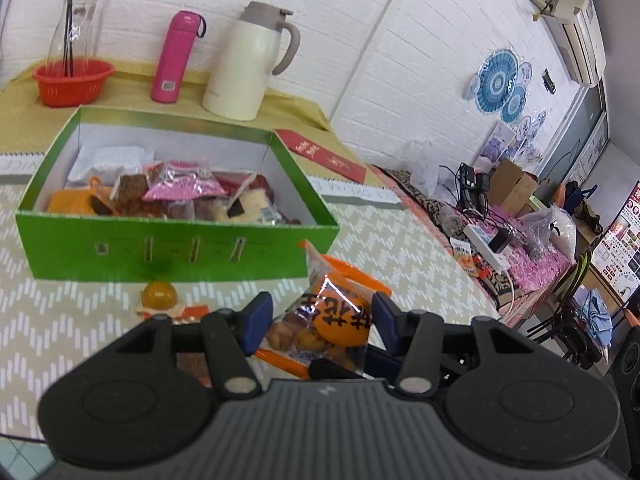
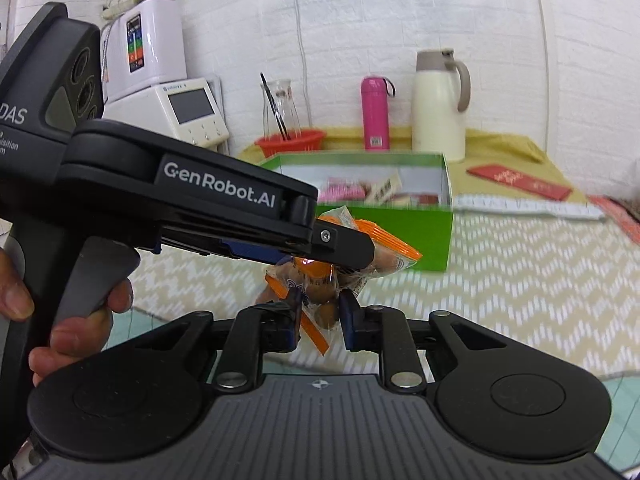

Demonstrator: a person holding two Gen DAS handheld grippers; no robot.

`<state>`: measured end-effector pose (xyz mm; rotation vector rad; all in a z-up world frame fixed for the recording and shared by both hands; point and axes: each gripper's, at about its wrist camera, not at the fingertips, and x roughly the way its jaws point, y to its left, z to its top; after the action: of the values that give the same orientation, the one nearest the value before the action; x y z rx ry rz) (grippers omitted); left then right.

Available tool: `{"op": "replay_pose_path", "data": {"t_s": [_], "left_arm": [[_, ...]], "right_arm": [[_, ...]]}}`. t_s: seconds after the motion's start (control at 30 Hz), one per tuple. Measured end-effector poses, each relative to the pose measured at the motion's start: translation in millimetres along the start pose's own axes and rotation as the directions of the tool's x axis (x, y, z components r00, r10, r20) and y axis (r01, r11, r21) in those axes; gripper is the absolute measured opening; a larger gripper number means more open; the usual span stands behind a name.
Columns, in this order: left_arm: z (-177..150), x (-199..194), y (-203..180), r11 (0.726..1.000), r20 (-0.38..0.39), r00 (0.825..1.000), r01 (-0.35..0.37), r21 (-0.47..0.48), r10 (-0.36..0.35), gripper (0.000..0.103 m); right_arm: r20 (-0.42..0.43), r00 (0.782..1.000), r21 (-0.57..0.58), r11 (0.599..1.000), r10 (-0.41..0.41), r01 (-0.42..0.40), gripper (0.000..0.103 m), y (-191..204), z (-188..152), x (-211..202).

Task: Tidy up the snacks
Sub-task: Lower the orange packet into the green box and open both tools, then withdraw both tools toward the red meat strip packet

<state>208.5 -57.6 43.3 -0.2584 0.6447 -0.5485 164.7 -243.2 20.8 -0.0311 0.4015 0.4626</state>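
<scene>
Both grippers hold one orange snack packet (image 1: 328, 320) above the chevron-patterned bench (image 1: 400, 248). White brick walls behind. Left gripper (image 1: 316, 316) fingers clamp its sides; right gripper (image 2: 318, 316) fingers pinch its lower end. Packet's printing is blurred; it stands roughly upright, in front of the green box (image 1: 168, 252).

The left gripper (image 2: 348, 258), seen at the left of the right wrist view, bears "GenRobot.AI" in white on its side. Farther left its handle shows "DAS". The snack packet's (image 1: 328, 320) black characters are unreadable.
</scene>
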Motion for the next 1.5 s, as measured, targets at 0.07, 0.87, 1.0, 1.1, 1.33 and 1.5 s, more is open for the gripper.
{"op": "replay_pose_path", "data": {"t_s": [0.07,0.87,1.0,1.1,1.33,1.5], "left_arm": [[14,3,1,1.0,0.014,1.0,0.005,-0.005,-0.005,0.053],[86,96,57,0.99,-0.023,0.999,-0.036,-0.135,0.033,0.05],[90,104,59,0.992,-0.037,0.997,-0.077,-0.102,0.073,0.05],[89,108,61,0.99,-0.026,0.993,-0.116,-0.083,0.114,0.053],[90,77,64,0.989,0.057,0.994,-0.082,-0.125,0.09,0.077],[82,44,51,0.983,0.151,0.977,-0.13,-0.131,0.15,0.103]], "right_arm": [[0.024,1.0,-0.024,1.0,-0.007,0.007,0.036,-3,10,5],[0.0,1.0,0.154,0.988,-0.012,0.012,0.029,-63,57,101],[-0.047,0.998,0.124,0.991,-0.049,0.055,0.028,-59,60,121],[-0.042,0.997,0.125,0.99,-0.057,0.062,0.025,-58,56,131],[-0.001,0.998,0.051,0.997,-0.062,0.062,0.066,-50,52,116],[0.078,0.993,-0.028,0.996,-0.085,0.088,0.103,-35,43,88]]}}
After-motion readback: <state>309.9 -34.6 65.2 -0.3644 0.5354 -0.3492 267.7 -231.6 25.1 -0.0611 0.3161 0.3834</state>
